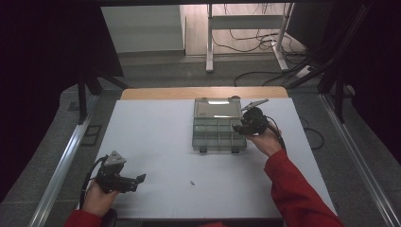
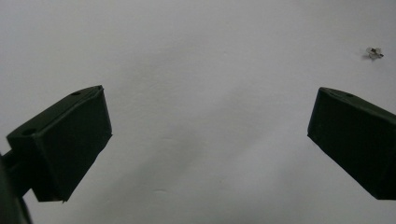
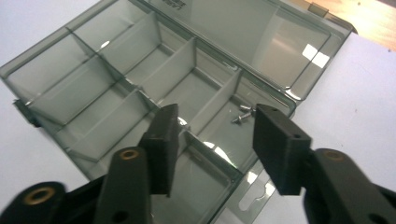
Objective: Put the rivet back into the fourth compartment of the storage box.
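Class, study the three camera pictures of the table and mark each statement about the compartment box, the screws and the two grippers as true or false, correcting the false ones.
1. The smoky clear plastic compartment box has its lid open. True.
2. Small metal screws lie in one compartment. True.
3. The right gripper grips a screw. False: its jaws stand apart over the box, nothing between them.
4. The left gripper is shut. False: its jaws stand wide apart.
5. A lone small metal screw lies on the white table. True.

Bare tabletop left of organizer box
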A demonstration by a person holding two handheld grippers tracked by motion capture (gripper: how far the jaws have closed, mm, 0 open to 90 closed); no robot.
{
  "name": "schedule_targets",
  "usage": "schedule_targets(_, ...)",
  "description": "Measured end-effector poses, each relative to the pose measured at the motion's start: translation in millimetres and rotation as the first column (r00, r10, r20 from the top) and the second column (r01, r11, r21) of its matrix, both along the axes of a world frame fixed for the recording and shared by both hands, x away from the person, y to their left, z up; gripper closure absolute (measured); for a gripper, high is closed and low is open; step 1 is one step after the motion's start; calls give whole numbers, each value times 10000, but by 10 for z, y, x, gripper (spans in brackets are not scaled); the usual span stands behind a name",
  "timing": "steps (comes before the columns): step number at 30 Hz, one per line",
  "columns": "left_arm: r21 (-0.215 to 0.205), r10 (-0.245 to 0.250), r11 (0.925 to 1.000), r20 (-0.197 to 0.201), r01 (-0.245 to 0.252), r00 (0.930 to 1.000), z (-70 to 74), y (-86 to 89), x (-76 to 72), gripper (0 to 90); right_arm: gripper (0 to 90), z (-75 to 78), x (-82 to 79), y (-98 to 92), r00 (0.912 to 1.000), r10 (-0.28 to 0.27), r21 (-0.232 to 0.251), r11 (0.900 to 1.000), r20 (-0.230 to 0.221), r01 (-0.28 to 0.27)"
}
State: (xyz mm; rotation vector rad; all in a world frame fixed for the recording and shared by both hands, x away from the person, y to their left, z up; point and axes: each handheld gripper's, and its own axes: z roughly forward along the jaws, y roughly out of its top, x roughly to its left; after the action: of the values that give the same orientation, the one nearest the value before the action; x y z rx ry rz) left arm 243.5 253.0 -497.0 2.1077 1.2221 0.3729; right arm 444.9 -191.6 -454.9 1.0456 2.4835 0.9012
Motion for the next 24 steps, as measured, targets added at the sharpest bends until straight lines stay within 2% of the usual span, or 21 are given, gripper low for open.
schedule_targets(8, 7, -12, 10000, 3, 12, 10000, 1, -2, 2, 0, 328, 31, -154, 11, 9990, 239, -65, 9997, 370, -236)
schedule_targets(13, 31, -25, 10000, -4, 25, 10000, 2, -5, 6, 0, 228, 62, -243, 16, 9972, 390, 122, 9991, 644, -398)
schedule_targets(24, 15, -18, 10000, -16, 18, 10000, 1, -6, 7, 0, 92, 77, -409, 70, 9972, 516, 331, 9980, 545, -535)
